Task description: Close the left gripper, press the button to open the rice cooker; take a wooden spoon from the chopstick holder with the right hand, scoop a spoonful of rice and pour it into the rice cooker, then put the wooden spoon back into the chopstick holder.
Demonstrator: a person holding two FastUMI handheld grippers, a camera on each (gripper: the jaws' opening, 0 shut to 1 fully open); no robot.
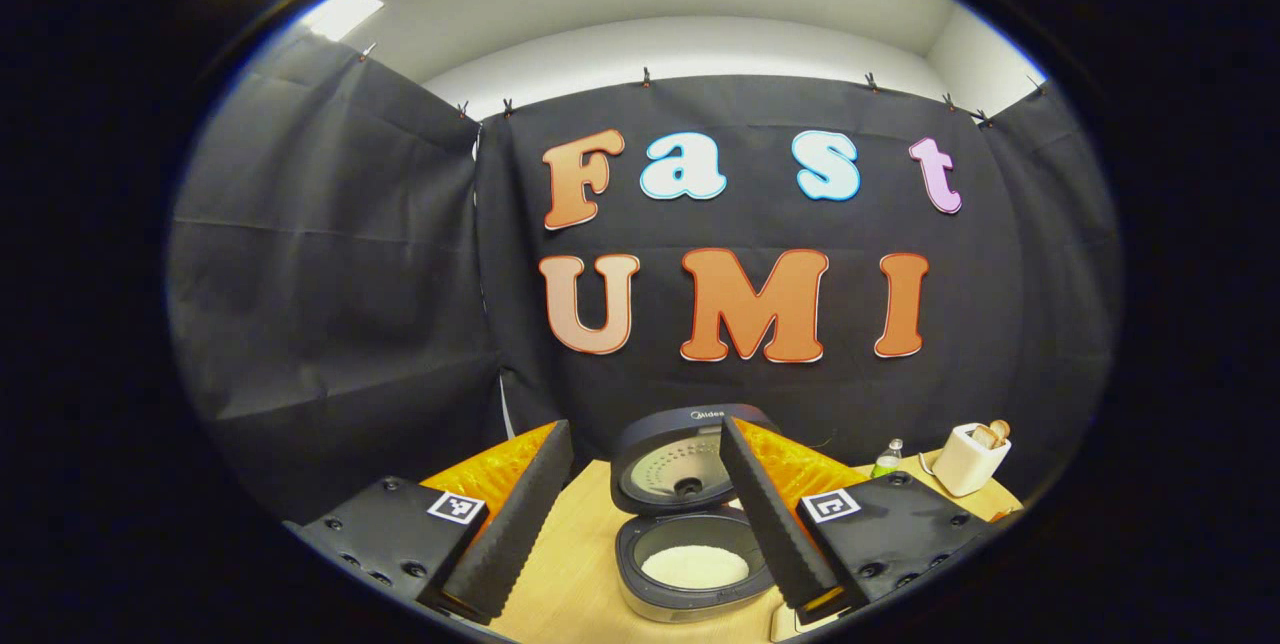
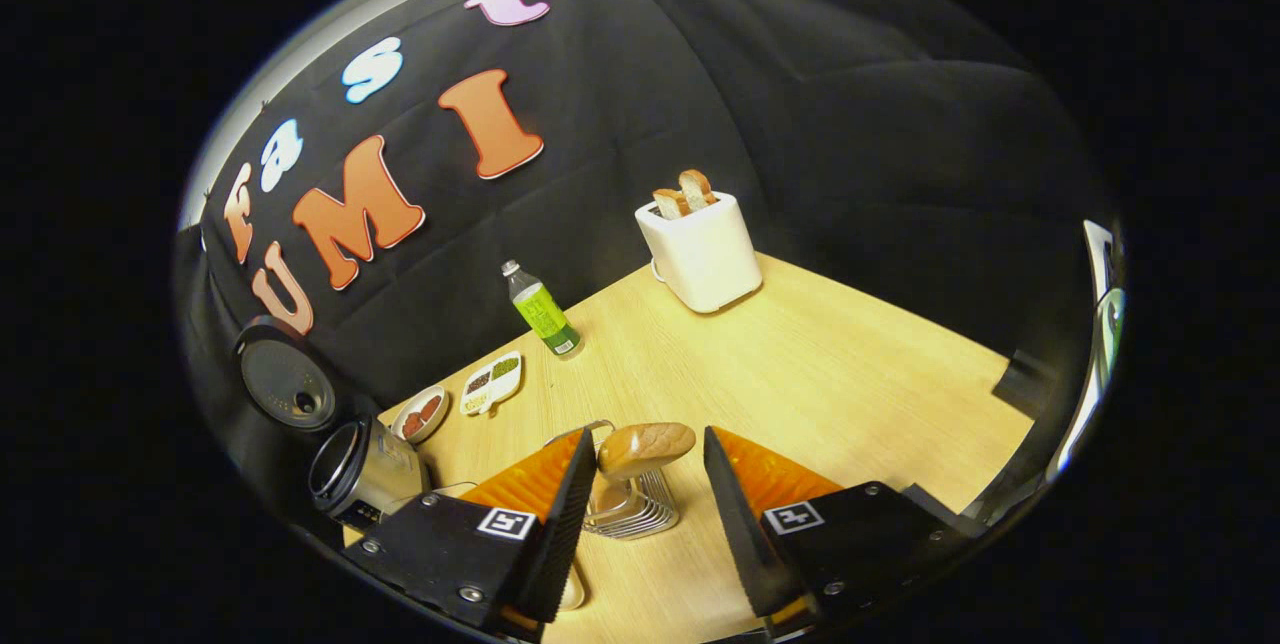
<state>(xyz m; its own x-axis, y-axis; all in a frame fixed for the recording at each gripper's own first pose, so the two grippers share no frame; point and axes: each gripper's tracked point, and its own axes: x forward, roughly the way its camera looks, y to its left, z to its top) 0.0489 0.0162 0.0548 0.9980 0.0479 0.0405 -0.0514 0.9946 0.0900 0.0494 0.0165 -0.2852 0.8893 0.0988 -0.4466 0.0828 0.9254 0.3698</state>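
Note:
The rice cooker [image 1: 690, 594] stands with its lid [image 1: 672, 469] raised and white rice [image 1: 693, 566] in its pot. My left gripper [image 1: 645, 434] is open and hovers in front of the cooker, its fingers wide apart on either side of it. In the right gripper view the wooden spoon [image 2: 646, 448] stands bowl-up in the wire chopstick holder [image 2: 628, 512]. My right gripper [image 2: 648, 469] is open around the spoon, whose bowl sits near the left finger with a gap to the right one. The open rice cooker [image 2: 362, 472] is at the far left there.
A white toaster [image 2: 702, 249] with bread slices stands at the table's back edge, a green-labelled bottle [image 2: 541, 310] to its left. Two small dishes [image 2: 490, 382] of grains lie near the cooker. The wooden table [image 2: 850, 374] stretches to the right.

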